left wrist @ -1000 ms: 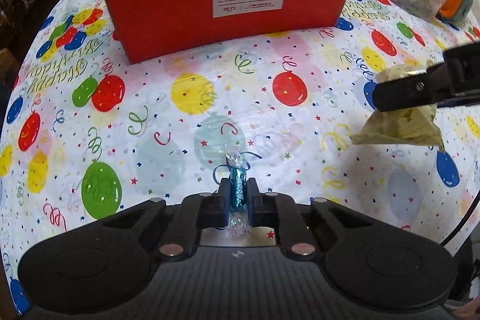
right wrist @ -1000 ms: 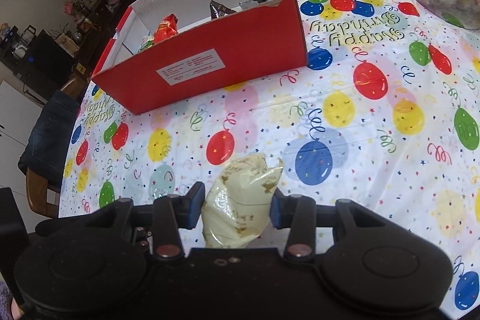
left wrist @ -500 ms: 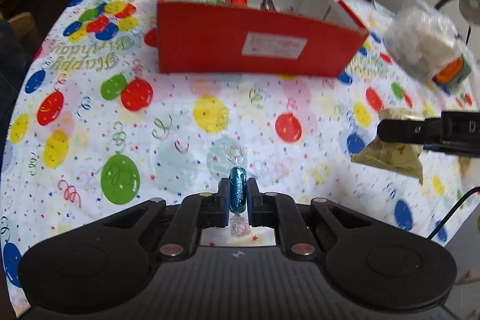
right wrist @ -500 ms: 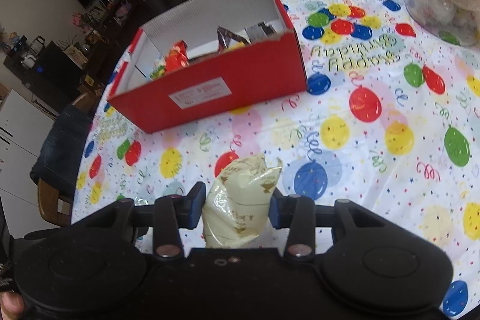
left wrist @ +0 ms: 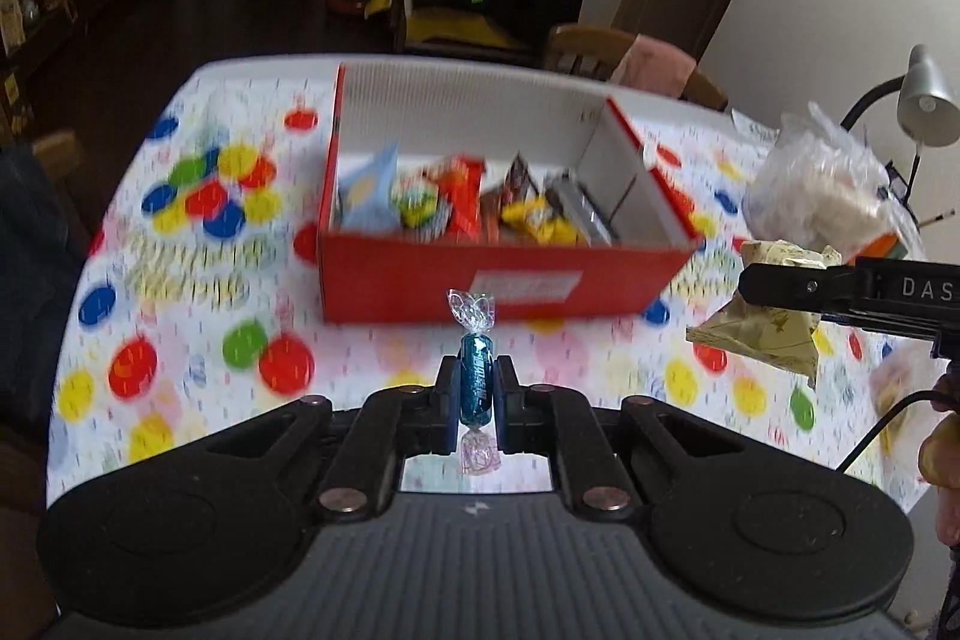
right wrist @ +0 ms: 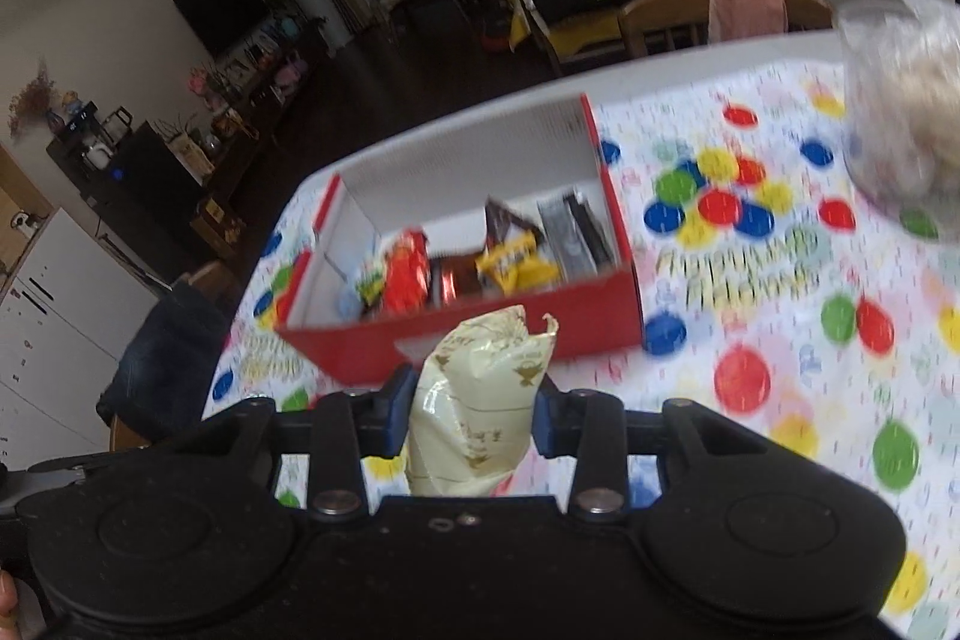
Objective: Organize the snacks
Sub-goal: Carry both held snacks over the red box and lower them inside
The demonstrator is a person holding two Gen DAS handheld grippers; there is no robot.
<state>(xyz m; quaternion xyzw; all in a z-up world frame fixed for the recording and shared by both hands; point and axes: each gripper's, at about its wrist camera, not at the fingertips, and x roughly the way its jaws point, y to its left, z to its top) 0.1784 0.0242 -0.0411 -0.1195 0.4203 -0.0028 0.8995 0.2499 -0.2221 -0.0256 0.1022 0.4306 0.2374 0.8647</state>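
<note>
My left gripper (left wrist: 476,391) is shut on a blue wrapped candy (left wrist: 475,382) with clear twisted ends, held well above the table. My right gripper (right wrist: 474,400) is shut on a cream snack packet (right wrist: 477,412); the packet also shows at the right of the left wrist view (left wrist: 768,328). The red cardboard box (left wrist: 510,280) stands ahead of both grippers, white inside, with several snack packs (left wrist: 456,202) lying in it. It also shows in the right wrist view (right wrist: 480,346).
The table wears a balloon-print cloth (left wrist: 198,328). A clear plastic bag of pale snacks (left wrist: 822,184) sits right of the box, also seen in the right wrist view (right wrist: 900,118). A grey desk lamp (left wrist: 924,100) stands at the far right. Wooden chairs (right wrist: 690,16) stand behind the table.
Both grippers have risen and tilted up, each still holding its snack. The inside of the box and the room behind have come into view.
</note>
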